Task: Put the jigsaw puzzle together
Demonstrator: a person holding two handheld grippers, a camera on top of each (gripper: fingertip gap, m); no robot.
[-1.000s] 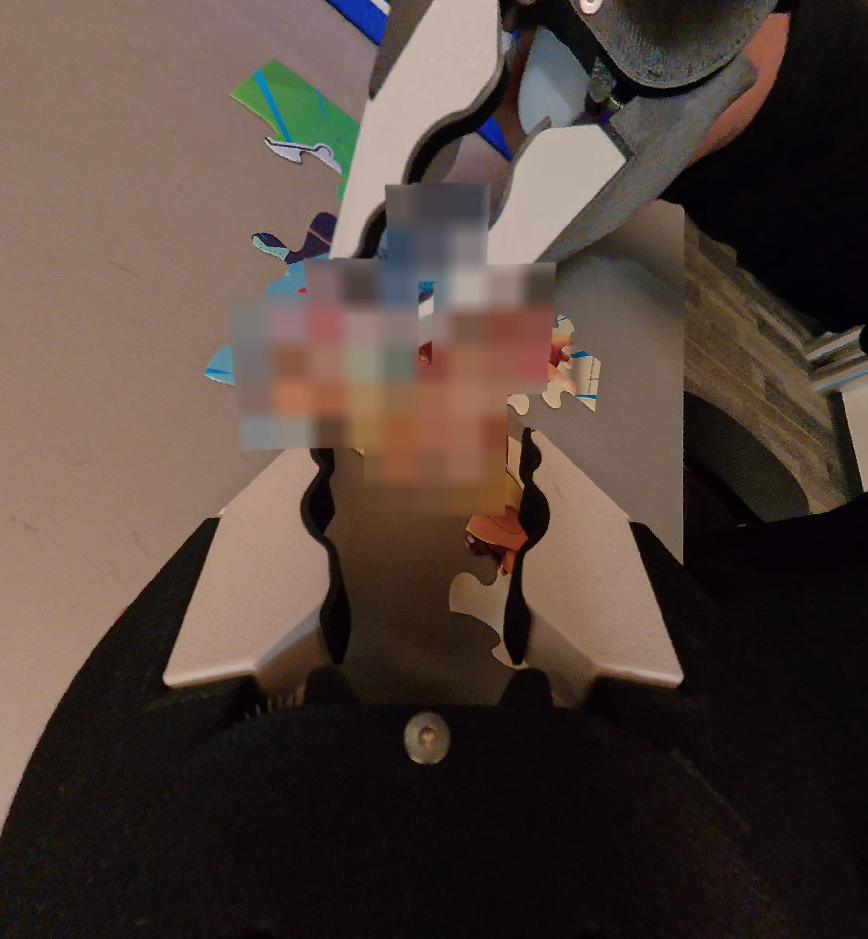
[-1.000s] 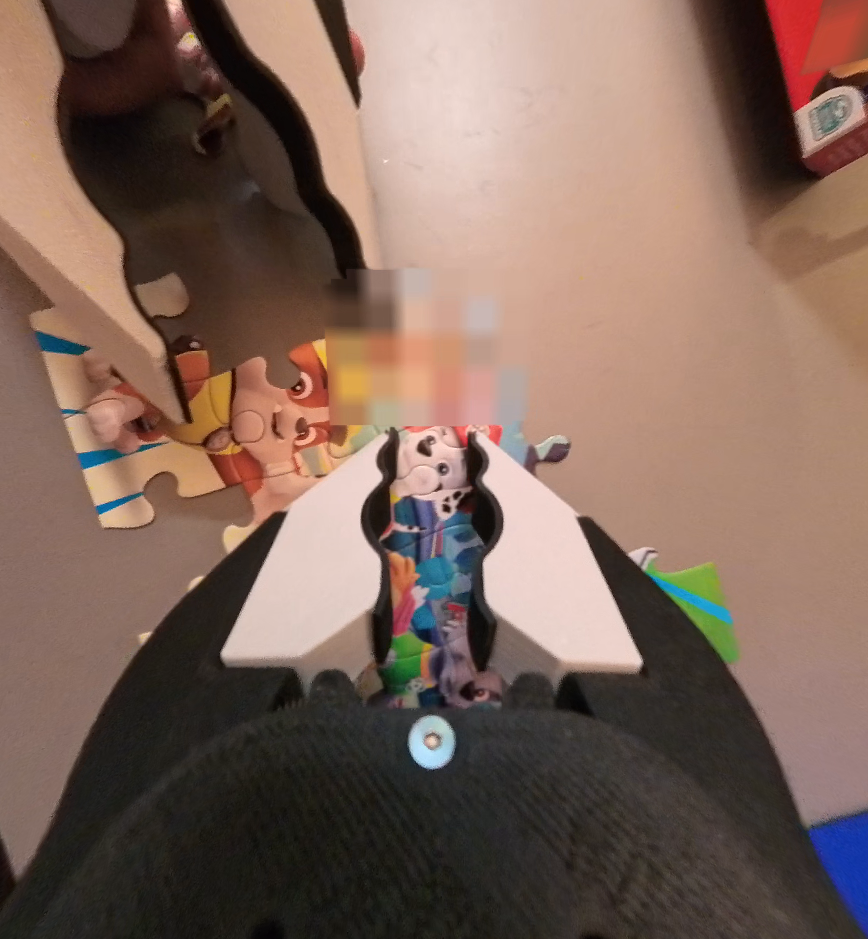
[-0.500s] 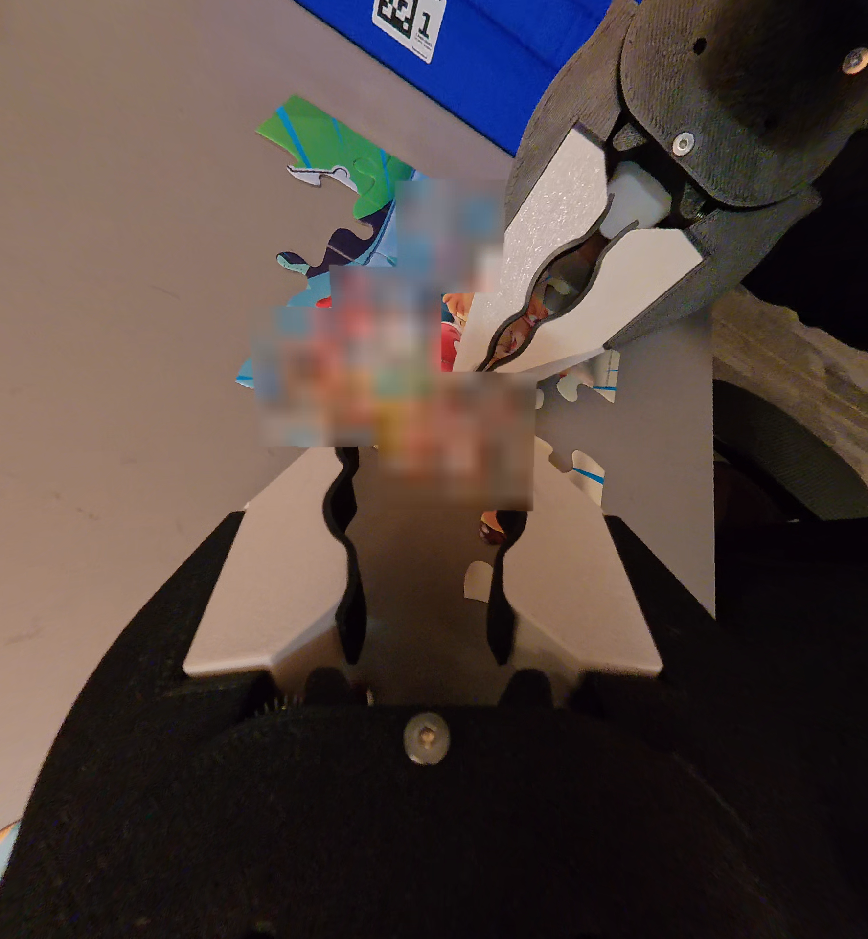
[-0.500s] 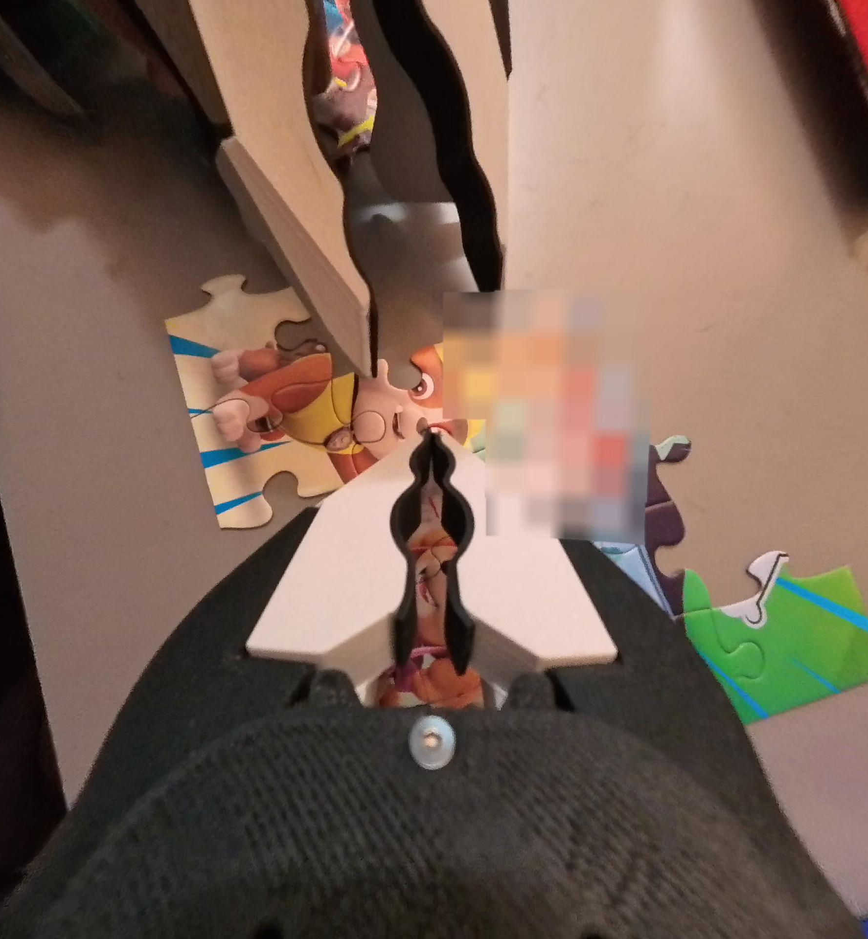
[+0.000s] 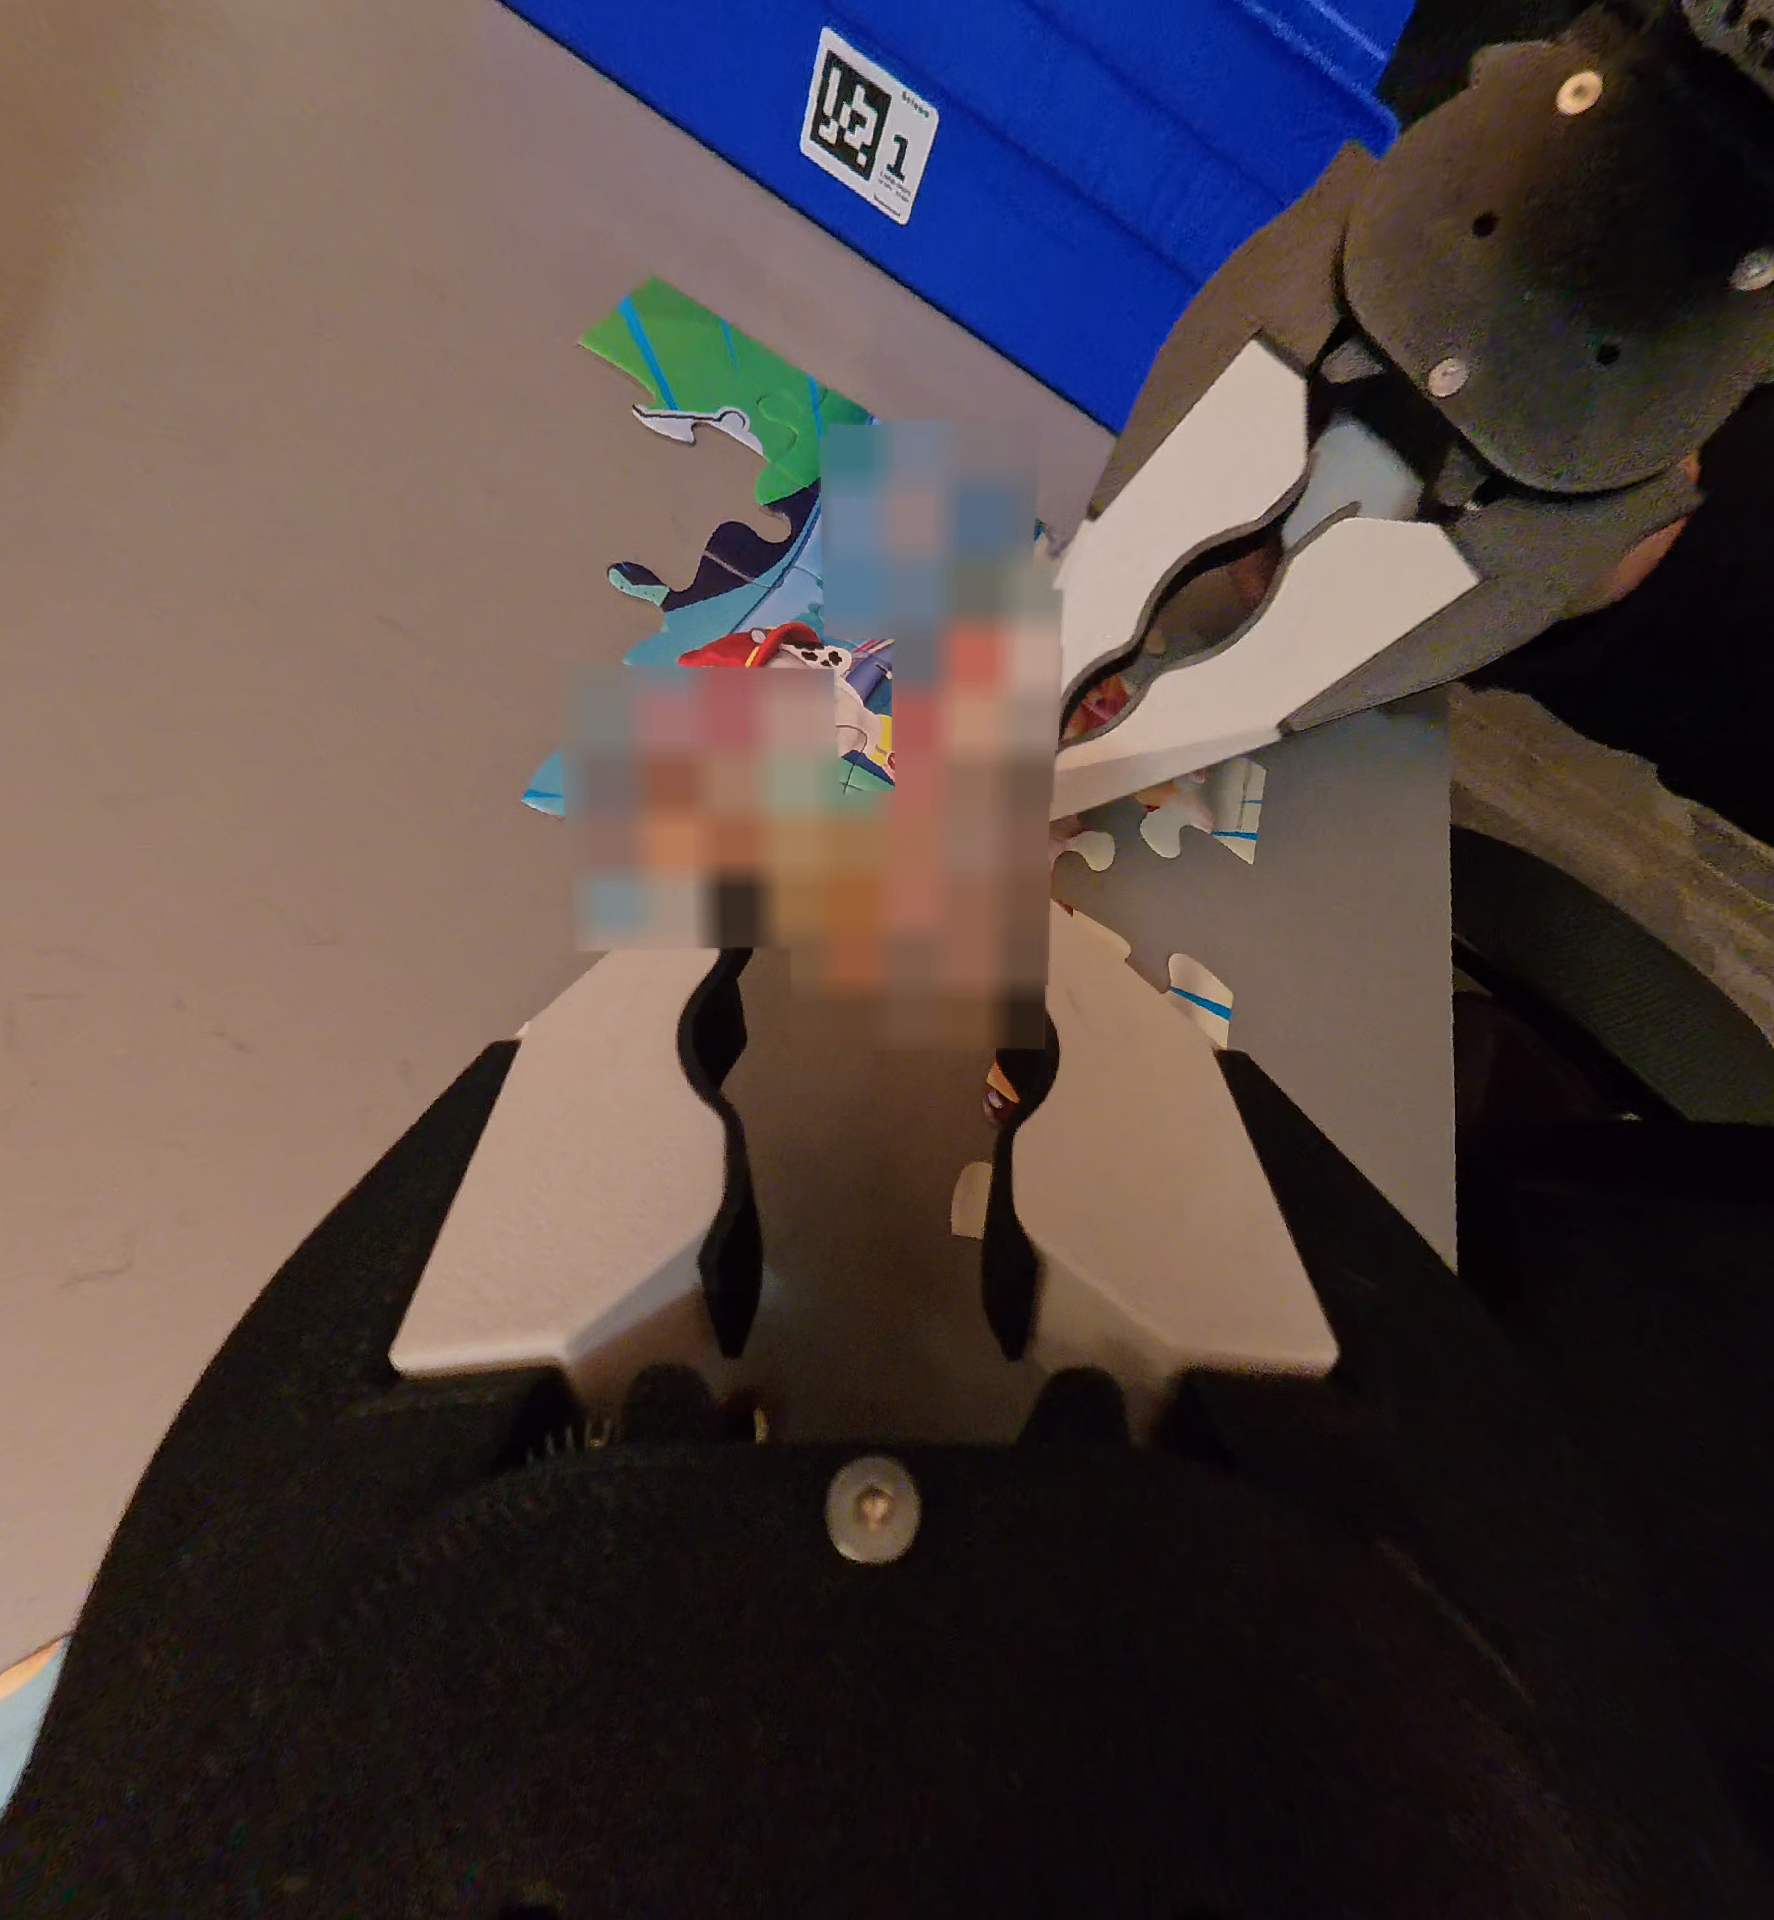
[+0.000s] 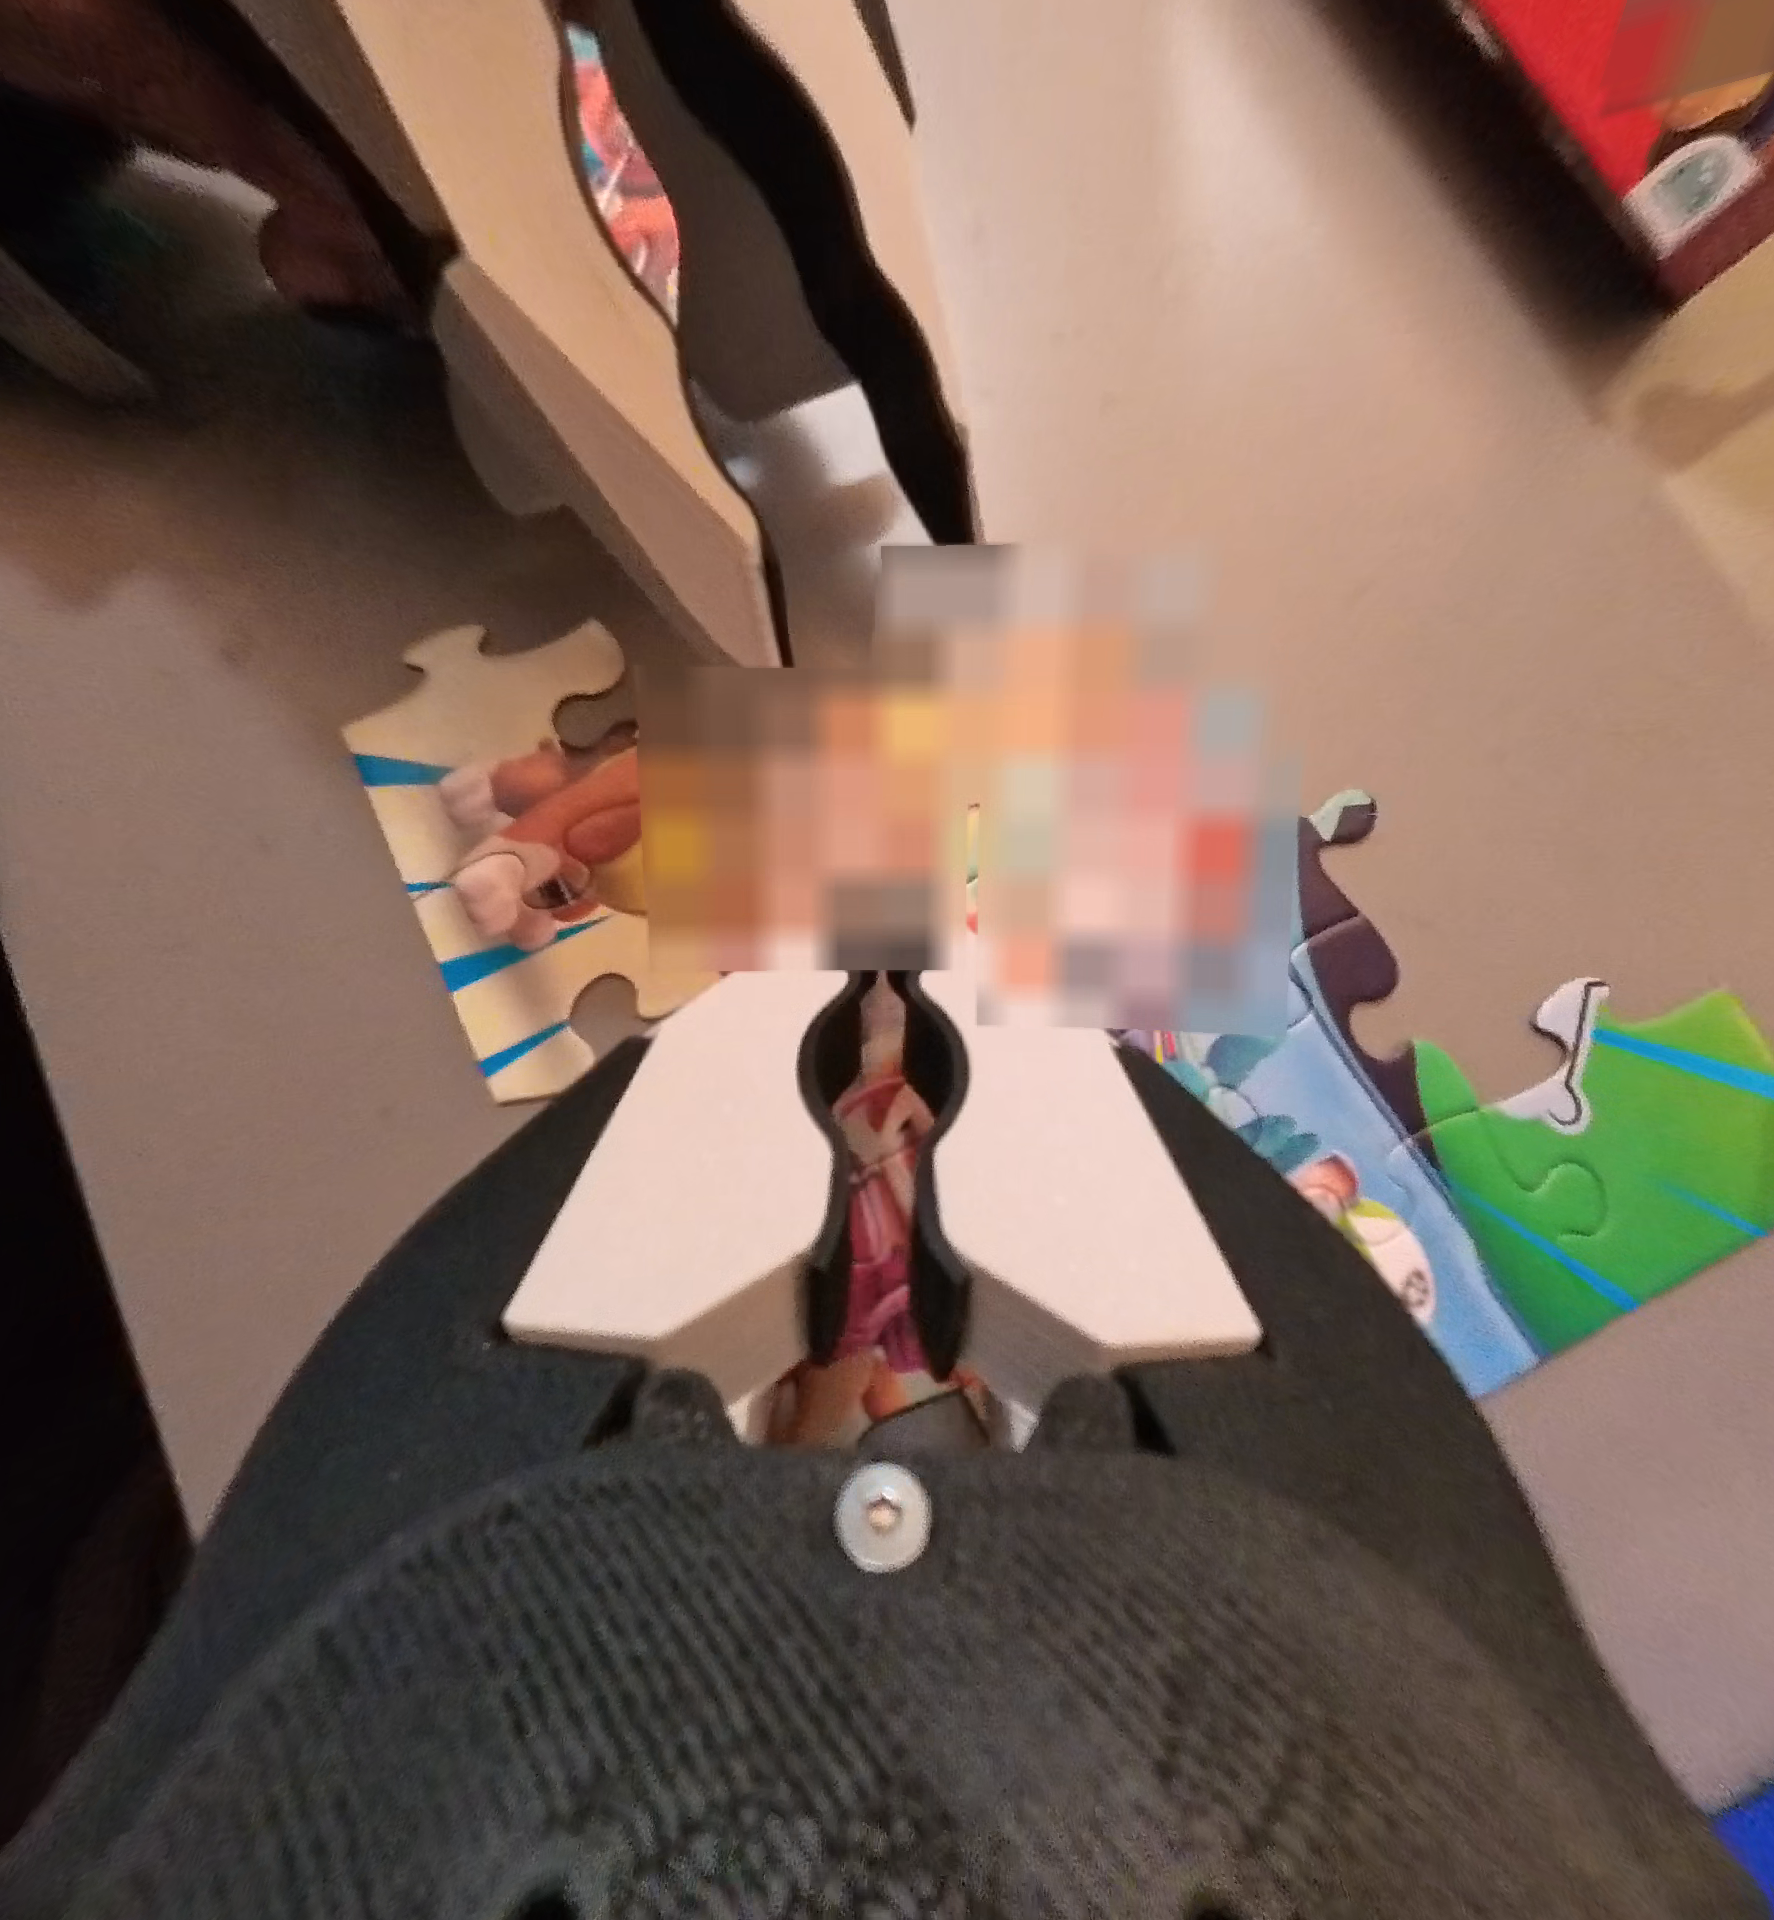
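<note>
Blue bin [image 5: 1070,156] beside joined puzzle pieces [image 5: 717,395].

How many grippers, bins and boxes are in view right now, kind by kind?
Black two-finger grippers with white fingers: 2, the left gripper and the right gripper
Blue plastic bin with a tag sticker: 1
Red cardboard box: 1
Total: 4

Each gripper [image 5: 867,997] has a black textured body, pale angular fingers [image 6: 717,1164] lined with wavy black pads, and one silver screw [image 6: 881,1527] at the near middle (the far one shows several).
</note>
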